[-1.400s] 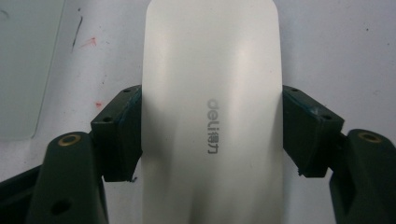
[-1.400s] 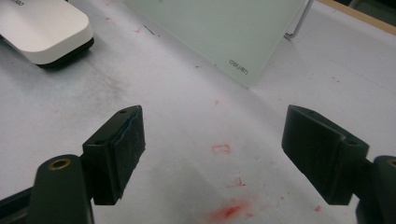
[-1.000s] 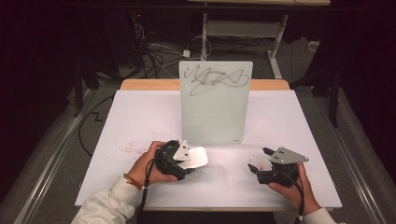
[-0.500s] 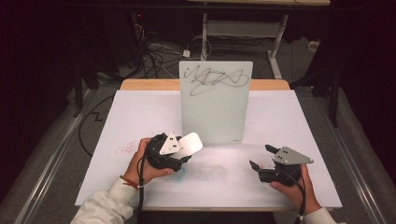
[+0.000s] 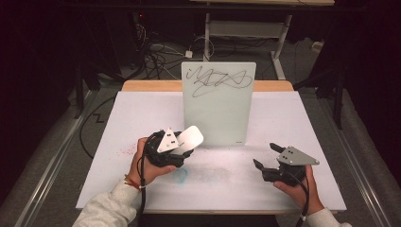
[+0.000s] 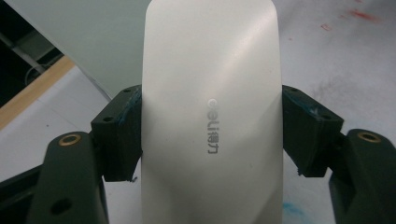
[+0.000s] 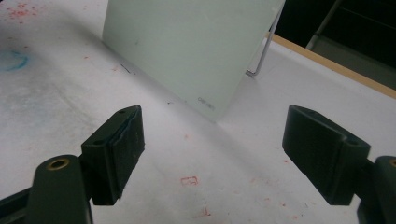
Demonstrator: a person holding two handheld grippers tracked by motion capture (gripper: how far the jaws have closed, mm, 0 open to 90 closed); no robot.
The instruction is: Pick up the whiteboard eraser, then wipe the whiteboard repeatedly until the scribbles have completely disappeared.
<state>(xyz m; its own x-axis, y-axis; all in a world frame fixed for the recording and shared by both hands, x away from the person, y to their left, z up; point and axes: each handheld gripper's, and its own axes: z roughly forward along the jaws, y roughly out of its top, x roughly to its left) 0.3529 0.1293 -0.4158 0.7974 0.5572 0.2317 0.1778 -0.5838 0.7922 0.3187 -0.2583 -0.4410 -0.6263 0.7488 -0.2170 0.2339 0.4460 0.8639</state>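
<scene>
A: What's changed over the last second?

B: The left gripper [image 5: 182,147] has lifted off the table [image 5: 118,123] and swung toward the whiteboard [image 5: 218,106], its jaws pinching the white eraser [image 5: 189,138] by both long sides. In the left gripper view the eraser [image 6: 210,116] sits squarely between the pads, near the board's lower left corner.

A: So the wiping is about to start?

B: I'd judge so. The black scribble [image 5: 218,79] along the top of the board is untouched, so the eraser must rise well above where it is now.

A: And the other hand?

B: The right gripper [image 5: 265,156] rests low on the table, jaws spread and empty, well right of the board. Nothing blocks the way; the board leans on what looks like a thin wire stand [image 7: 259,58], so a hard push might tip it
</scene>
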